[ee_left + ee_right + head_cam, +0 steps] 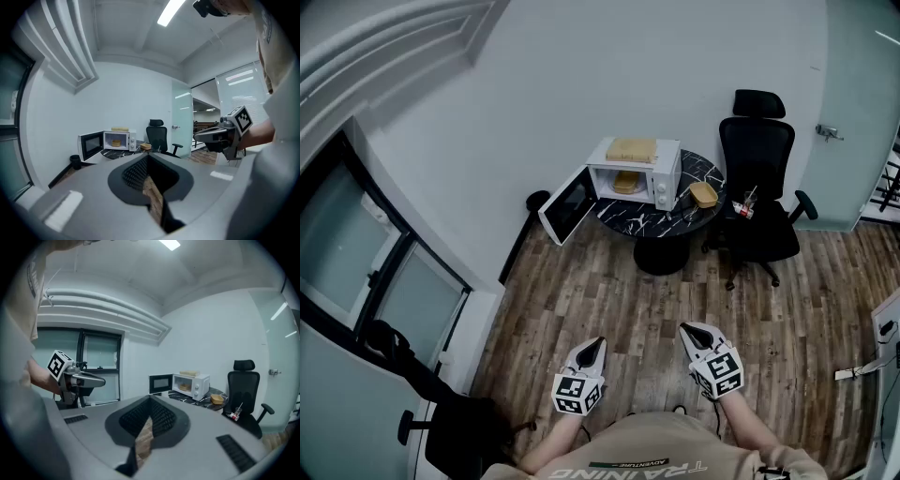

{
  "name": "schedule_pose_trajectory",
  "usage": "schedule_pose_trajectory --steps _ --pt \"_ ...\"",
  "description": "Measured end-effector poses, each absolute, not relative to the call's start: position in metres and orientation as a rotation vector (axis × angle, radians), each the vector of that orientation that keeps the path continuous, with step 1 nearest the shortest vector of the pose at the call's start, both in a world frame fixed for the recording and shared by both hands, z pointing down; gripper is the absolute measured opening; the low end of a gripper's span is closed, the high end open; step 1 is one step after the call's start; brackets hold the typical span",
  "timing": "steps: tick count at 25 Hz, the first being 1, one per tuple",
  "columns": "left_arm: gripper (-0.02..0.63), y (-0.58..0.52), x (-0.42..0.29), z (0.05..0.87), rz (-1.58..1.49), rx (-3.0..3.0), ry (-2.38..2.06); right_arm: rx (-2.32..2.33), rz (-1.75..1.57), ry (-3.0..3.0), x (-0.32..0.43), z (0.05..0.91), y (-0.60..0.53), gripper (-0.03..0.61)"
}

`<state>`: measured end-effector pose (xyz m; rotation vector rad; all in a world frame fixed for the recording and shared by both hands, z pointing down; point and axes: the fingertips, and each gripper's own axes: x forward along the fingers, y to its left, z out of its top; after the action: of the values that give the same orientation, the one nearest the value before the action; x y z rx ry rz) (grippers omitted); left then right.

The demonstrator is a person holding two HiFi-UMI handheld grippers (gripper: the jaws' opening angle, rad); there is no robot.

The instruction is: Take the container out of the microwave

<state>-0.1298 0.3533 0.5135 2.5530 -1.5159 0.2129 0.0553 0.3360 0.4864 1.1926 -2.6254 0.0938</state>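
A white microwave [636, 174] stands on a round black marble table [661, 217] against the far wall, its door [566, 206] swung open to the left. A tan container [626, 182] sits inside the cavity; it also shows in the left gripper view [115, 143] and the right gripper view [185, 386]. Both grippers are far from it, held low near the person's body. My left gripper [598, 345] and right gripper [687, 329] point toward the table, jaws shut with nothing between them.
A second tan container [704, 194] lies on the table right of the microwave, and a flat yellowish item [632, 149] rests on top of it. A black office chair [759, 187] stands to the right. Wooden floor [628, 300] lies between me and the table.
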Motion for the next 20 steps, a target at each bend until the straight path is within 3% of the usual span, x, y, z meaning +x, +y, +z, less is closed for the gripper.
schedule_pose_trajectory --steps 10,20 --pt "0.006 0.342 -0.143 0.513 0.290 2.668 -1.443 1.229 0.045 -2.633 0.015 0.487 0.319 0.008" --pt "0.006 0.335 -0.164 0.558 0.183 2.469 -1.372 1.226 0.213 -2.587 0.000 0.538 0.319 0.008"
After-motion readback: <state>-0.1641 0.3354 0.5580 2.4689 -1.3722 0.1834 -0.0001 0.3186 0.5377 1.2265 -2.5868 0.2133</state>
